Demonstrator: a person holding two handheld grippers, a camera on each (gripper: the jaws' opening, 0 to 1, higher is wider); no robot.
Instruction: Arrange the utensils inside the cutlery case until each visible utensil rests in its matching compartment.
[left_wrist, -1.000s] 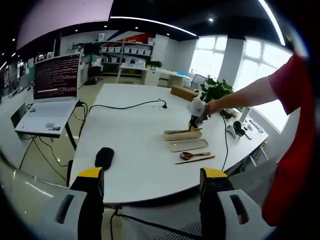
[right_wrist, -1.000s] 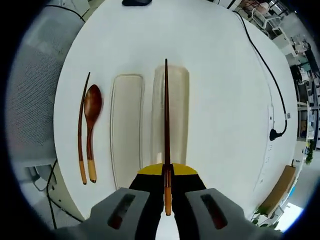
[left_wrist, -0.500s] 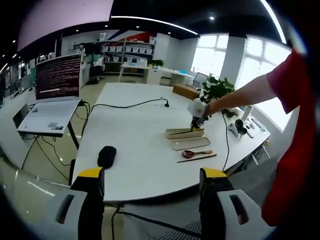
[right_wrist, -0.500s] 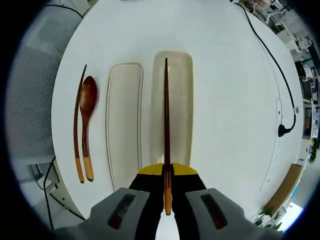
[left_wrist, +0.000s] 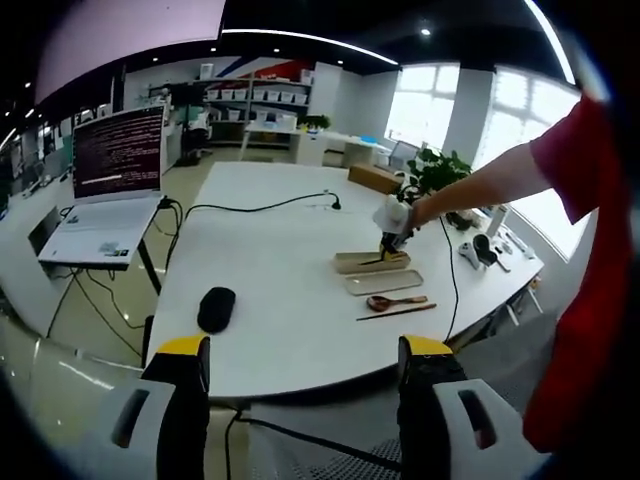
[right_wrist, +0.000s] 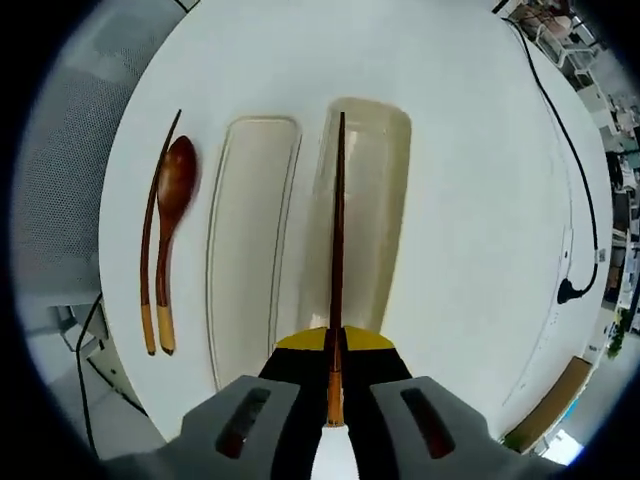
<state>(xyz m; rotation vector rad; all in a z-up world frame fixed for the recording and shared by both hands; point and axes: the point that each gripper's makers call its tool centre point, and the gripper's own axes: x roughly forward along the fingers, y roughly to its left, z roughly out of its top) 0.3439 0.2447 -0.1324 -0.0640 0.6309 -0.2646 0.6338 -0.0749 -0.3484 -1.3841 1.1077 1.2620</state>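
My right gripper (right_wrist: 334, 352) is shut on a dark wooden chopstick (right_wrist: 338, 230) that points forward over the cutlery case base (right_wrist: 375, 215). The flat lid (right_wrist: 250, 250) lies just left of the base. Further left on the white table, a wooden spoon (right_wrist: 170, 225) and a second chopstick (right_wrist: 153, 235) lie side by side. In the left gripper view, my left gripper (left_wrist: 300, 375) is open and empty, held off the table's near edge. Far across the table there, the right gripper (left_wrist: 390, 225) hovers over the case (left_wrist: 372, 261), with the lid (left_wrist: 383, 282), spoon (left_wrist: 393, 300) and chopstick (left_wrist: 396, 312) nearer.
A black mouse (left_wrist: 216, 307) sits on the white table (left_wrist: 270, 260) near its front left. A black cable (left_wrist: 255, 209) runs across the far side. A laptop (left_wrist: 105, 190) stands on a side stand at left. A person's arm in a red sleeve (left_wrist: 590, 200) reaches in from the right.
The right gripper view has drawn closer and rotated slightly, so the case and lid appear larger and tilted. The chopstick stays gripped over the case base. The left gripper view shifted slightly.
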